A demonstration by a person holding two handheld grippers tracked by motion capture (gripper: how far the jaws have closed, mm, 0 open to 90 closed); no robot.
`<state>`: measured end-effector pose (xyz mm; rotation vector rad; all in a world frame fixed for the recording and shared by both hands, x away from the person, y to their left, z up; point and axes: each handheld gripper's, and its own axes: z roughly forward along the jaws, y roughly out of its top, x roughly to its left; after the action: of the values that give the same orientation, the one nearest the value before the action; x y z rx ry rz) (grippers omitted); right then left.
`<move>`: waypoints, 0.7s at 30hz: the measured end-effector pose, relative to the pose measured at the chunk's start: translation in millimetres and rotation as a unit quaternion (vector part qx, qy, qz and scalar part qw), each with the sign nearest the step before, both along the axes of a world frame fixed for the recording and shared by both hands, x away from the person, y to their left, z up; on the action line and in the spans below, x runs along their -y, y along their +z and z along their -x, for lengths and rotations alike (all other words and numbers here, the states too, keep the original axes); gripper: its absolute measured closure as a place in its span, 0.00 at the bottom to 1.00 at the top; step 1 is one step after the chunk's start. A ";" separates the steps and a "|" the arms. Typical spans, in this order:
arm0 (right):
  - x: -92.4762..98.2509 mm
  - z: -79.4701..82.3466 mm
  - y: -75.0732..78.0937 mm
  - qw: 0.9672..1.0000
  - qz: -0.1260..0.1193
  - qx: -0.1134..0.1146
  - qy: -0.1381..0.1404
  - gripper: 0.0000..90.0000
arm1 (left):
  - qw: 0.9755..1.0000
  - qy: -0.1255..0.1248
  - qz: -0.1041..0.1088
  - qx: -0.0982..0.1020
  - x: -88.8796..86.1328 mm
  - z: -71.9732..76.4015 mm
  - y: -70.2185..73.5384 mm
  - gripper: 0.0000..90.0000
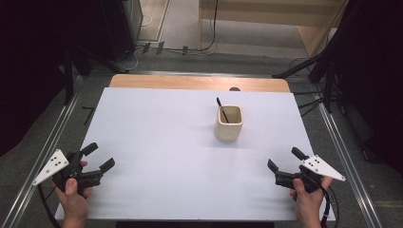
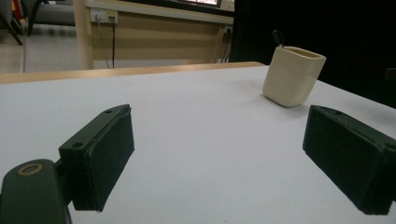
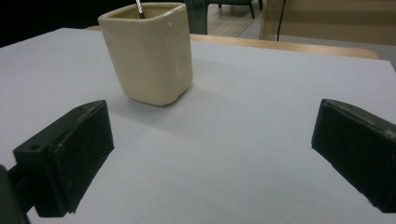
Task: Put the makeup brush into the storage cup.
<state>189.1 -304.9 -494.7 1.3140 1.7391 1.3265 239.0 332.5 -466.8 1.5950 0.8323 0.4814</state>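
Both tongs idle at the near edge of the white table point(image 1: 157, 156), each held low. Left gripper point(image 1: 98, 156): jaws wide apart, nothing between them. Right gripper point(image 1: 285, 159): jaws likewise spread, empty.

Cream cup point(image 1: 229, 122) stands upright ahead of and between the two, closer to the right gripper, well apart from the left. A thin dark pen point(image 1: 221, 109) leans inside it, tip poking above the rim.

Risk, as I judge it: a reach for the pen could nudge the cup's rim and tip or slide it; the slim, slanted stick could slip from the pads.
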 end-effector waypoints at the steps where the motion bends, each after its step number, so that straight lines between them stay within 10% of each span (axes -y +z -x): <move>1: 1.2 1.1 -0.5 1.000 -0.001 0.000 0.000 0.00 | 1.000 0.001 0.002 0.000 -0.5 0.0 0.0 0.11; 21: 22.8 21.5 0.7 1.000 -0.012 0.007 -0.017 0.00 | 1.000 0.001 0.007 0.004 -0.7 0.1 1.6 0.11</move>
<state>167.6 -327.7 -494.0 1.3387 1.6877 1.3393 238.9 333.2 -465.2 1.5783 0.8298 0.4818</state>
